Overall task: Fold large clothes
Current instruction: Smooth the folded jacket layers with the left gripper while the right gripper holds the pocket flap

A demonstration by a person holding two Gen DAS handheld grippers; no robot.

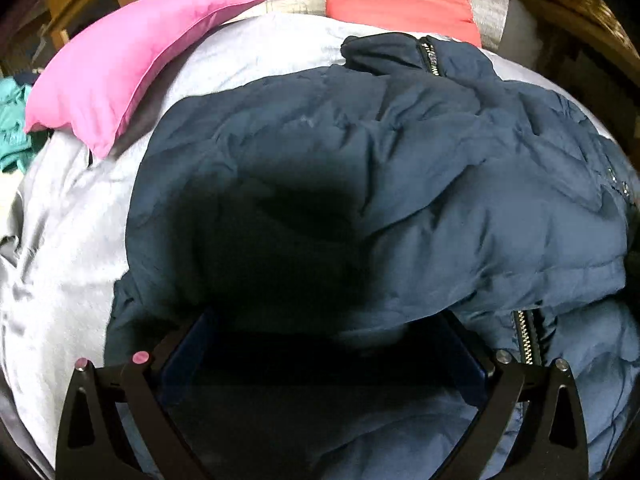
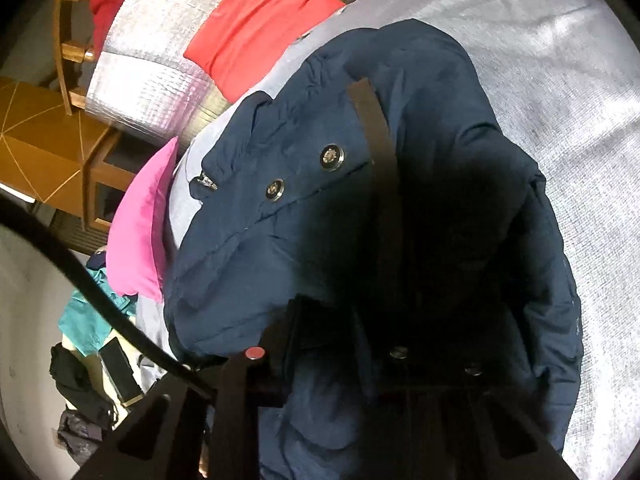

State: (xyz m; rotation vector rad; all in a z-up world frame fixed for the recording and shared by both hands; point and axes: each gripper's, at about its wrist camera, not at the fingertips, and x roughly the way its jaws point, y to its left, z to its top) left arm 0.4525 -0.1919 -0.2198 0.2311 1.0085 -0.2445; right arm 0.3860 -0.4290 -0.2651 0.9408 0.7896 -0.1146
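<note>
Left gripper [image 1: 320,344] low over a navy jacket [image 1: 400,184]

The jacket lies crumpled on a grey sheet [image 1: 64,248], its zipper [image 1: 528,336] showing near the right finger. The jaws stand wide with dark fabric between. A pink pillow [image 1: 120,72] lies beyond.

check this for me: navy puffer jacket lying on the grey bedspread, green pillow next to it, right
Not quite: the pillow is pink, not green, as the left wrist view shows. The rest holds: the navy puffer jacket lies on the grey bedspread, with the pillow beside it.
</note>
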